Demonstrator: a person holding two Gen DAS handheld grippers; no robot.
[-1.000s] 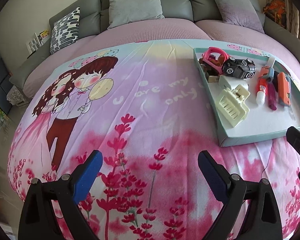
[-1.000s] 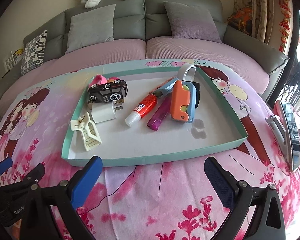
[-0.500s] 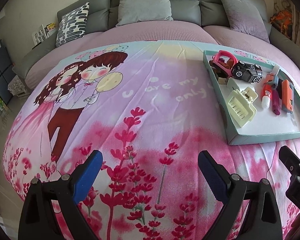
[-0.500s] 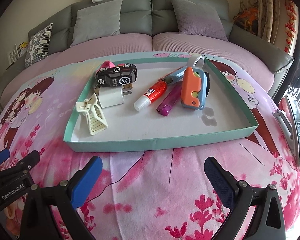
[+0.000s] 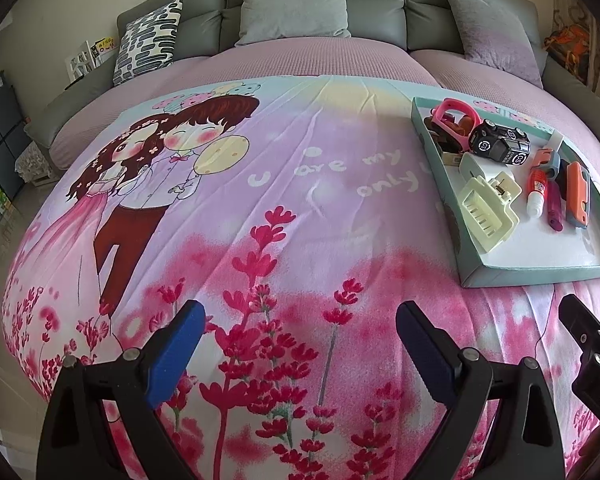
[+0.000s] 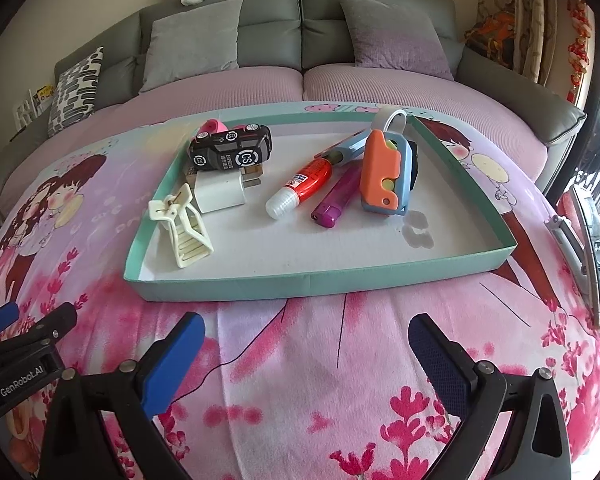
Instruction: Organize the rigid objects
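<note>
Both grippers, left (image 5: 298, 344) and right (image 6: 306, 350), fingers wide and empty, have backed away from the filled teal cardboard tray (image 6: 300, 286), suggesting sorting is finished.

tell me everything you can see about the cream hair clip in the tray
The cream hair clip is a claw clip of glossy plastic, with slotted teeth at its wide end, pinch handles and a small metal spring at the narrow end. It lies on its side, shut, near the left wall of the teal tray, just in front of the white charger. Neither gripper touches it.
</note>
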